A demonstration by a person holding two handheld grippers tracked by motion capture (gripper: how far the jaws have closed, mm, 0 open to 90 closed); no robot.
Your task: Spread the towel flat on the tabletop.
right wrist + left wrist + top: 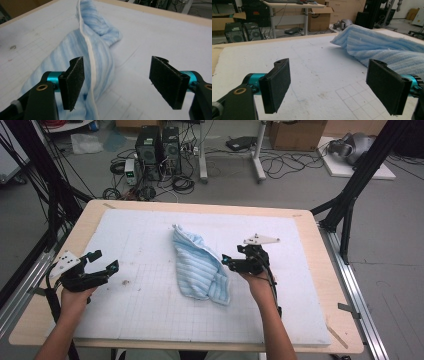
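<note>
Foam mat (150, 315): white, gridded, laid over the table; the work surface.
Towel (200, 265): centre of the high view, crumpled in a loose heap; judged light, soft and limp, best pinched at the white hemmed edge (90, 62).
Right gripper (229, 262): just right of the towel; jaws held wide apart, nothing clamped.
Left gripper (105, 260): lower left, well apart from the towel; jaws spread wide, empty.

No readable text, labels or numbers anywhere: the surface (150, 320) carries only a printed grid, and the boxes (319, 21) at 12 o'clock look blank.
</note>
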